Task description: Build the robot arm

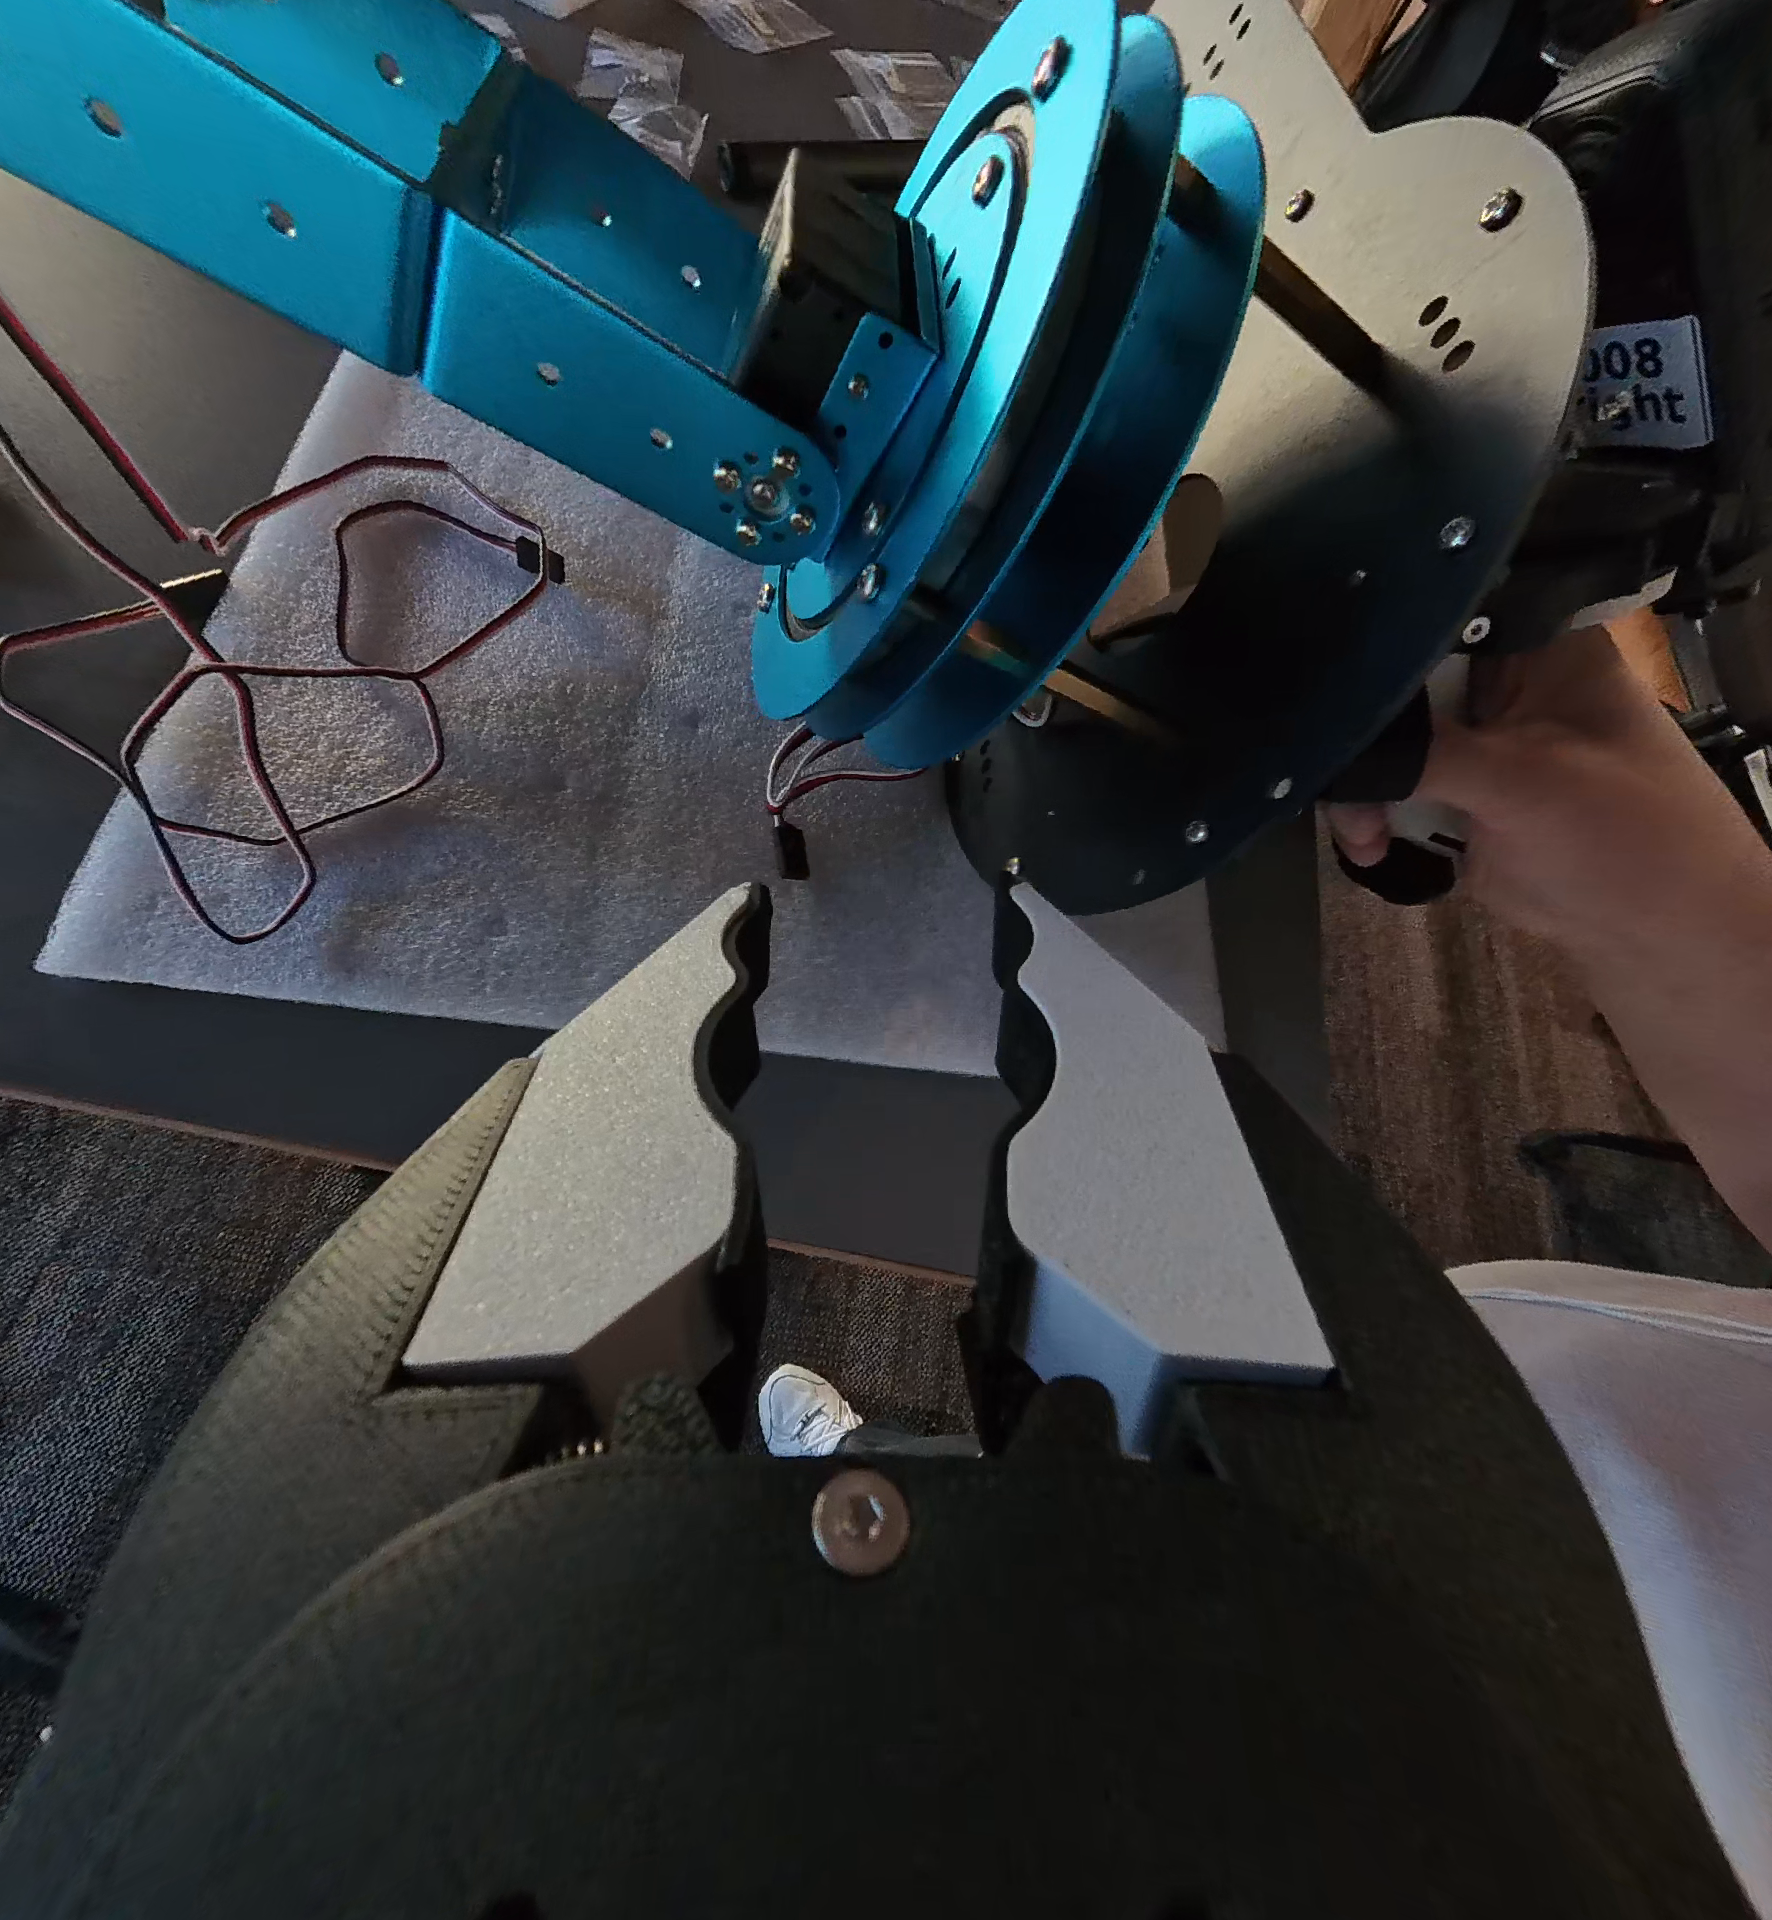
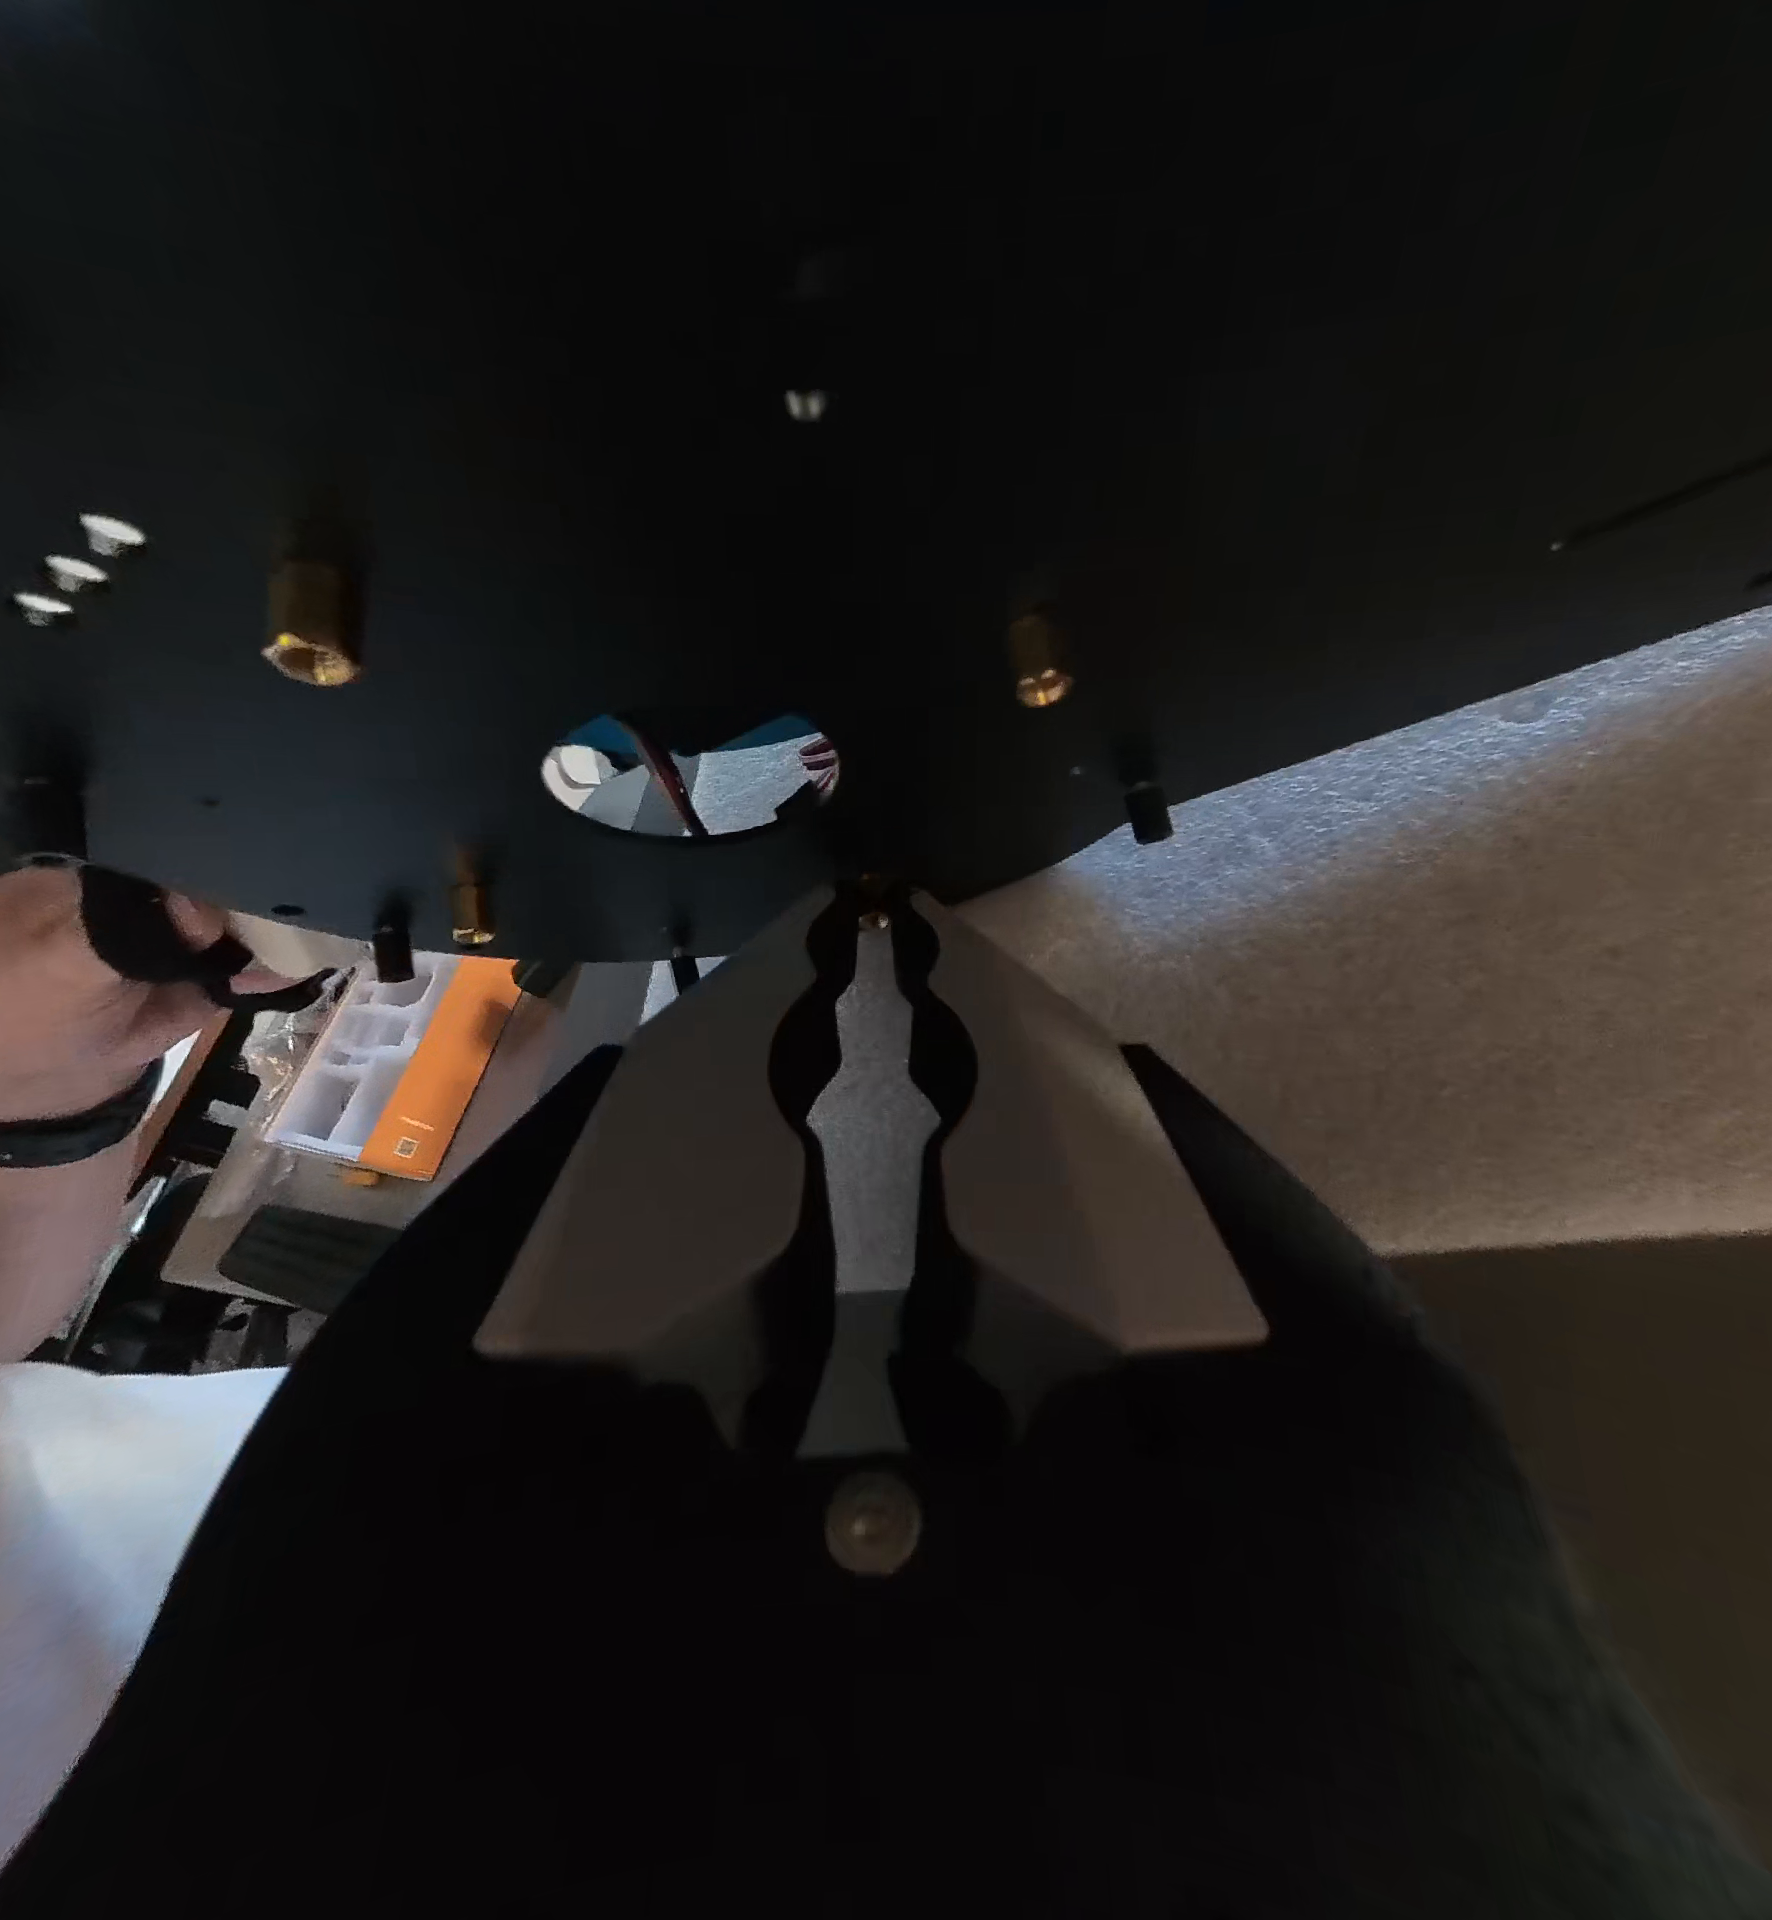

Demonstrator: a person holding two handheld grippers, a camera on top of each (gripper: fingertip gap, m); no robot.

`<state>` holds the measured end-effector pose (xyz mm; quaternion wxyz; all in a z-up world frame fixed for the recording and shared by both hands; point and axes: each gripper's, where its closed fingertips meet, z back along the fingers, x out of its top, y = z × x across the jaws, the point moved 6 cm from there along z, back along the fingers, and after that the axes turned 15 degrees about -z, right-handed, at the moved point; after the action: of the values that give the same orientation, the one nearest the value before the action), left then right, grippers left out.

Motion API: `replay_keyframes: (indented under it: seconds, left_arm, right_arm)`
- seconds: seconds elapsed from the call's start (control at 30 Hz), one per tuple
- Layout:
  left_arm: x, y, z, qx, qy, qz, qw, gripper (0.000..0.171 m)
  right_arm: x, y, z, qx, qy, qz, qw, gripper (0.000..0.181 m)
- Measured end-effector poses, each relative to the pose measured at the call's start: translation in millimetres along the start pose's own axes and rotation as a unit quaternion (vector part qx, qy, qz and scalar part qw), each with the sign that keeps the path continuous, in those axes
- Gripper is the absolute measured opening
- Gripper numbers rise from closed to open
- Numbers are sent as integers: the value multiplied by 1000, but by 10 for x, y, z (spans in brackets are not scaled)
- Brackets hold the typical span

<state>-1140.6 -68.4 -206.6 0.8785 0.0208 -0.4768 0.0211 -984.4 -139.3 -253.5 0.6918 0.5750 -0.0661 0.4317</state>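
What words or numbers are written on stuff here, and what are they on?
Pale blue sticker on the black body of the right gripper, whose tips pinch a brass standoff: dark printed characters, which I won't read out.
Orange box beside the white tray: tiny print and a square code, too small to read.
Nothing else shows writing.

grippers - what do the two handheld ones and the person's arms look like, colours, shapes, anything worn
Both the left gripper and the right gripper have a black ribbed body with one silver screw at the centre. Each carries two grey wedge-shaped fingers lined with wavy black pads. The right gripper's body bears a white label. The person wears a white sleeve and a black wristband.
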Motion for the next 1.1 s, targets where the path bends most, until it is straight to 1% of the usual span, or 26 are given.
replay_keyframes:
  seconds: [0.43,1.1]
  left_arm:
    - [-8,30,-19,-10,-5,3,1000,40]
    - [-14,10,15,-10,-6,1,1000,39]
  right_arm:
    - [-3,0,3,3,-13,7,1000,4]
    - [3,10,3,-12,-27,26,999,5]
